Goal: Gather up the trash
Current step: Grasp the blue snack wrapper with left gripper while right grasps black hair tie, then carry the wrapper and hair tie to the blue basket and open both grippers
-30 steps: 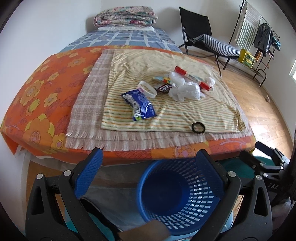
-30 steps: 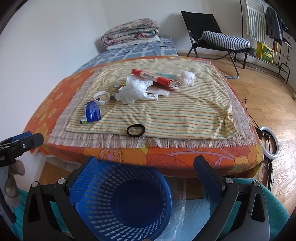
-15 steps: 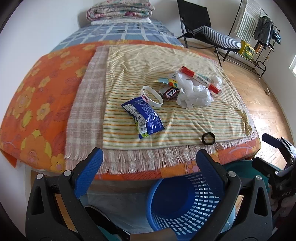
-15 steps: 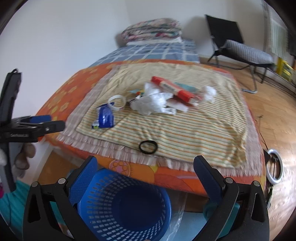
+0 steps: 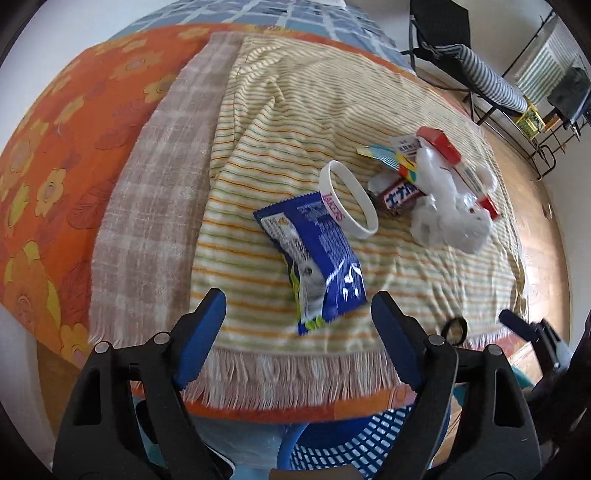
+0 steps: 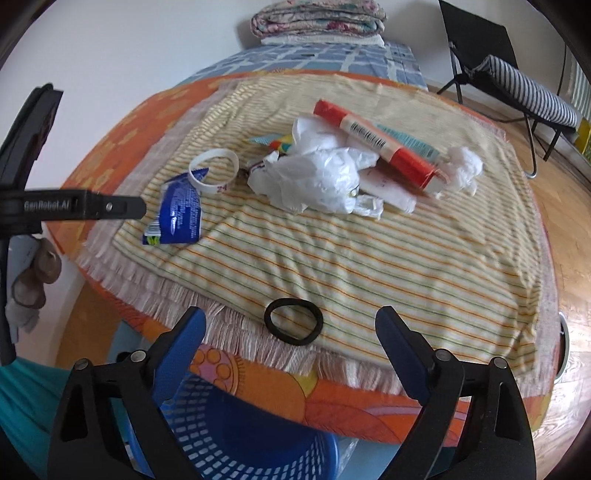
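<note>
Trash lies on a striped yellow towel (image 5: 295, 122) on the bed. A blue snack wrapper (image 5: 317, 258) lies just ahead of my left gripper (image 5: 299, 306), which is open and empty. Behind the wrapper are a white wristband (image 5: 349, 201), a chocolate bar wrapper (image 5: 400, 194), a crumpled white plastic bag (image 5: 443, 206) and a red box (image 5: 454, 155). My right gripper (image 6: 291, 332) is open and empty at the bed's front edge, just before a black hair tie (image 6: 293, 321). The wrapper (image 6: 181, 214), bag (image 6: 314, 177) and red box (image 6: 376, 140) also show in the right wrist view.
A blue mesh basket (image 6: 236, 443) stands on the floor below the bed edge, and it also shows in the left wrist view (image 5: 365, 439). A black folding chair (image 6: 491, 70) stands at the back right. Folded quilts (image 6: 317, 16) lie at the bed's head. Wooden floor lies to the right.
Both grippers have risen and moved forward over the bed edge. The blue wrapper now lies close before the left gripper, and the hair tie close before the right. Both stay open.
</note>
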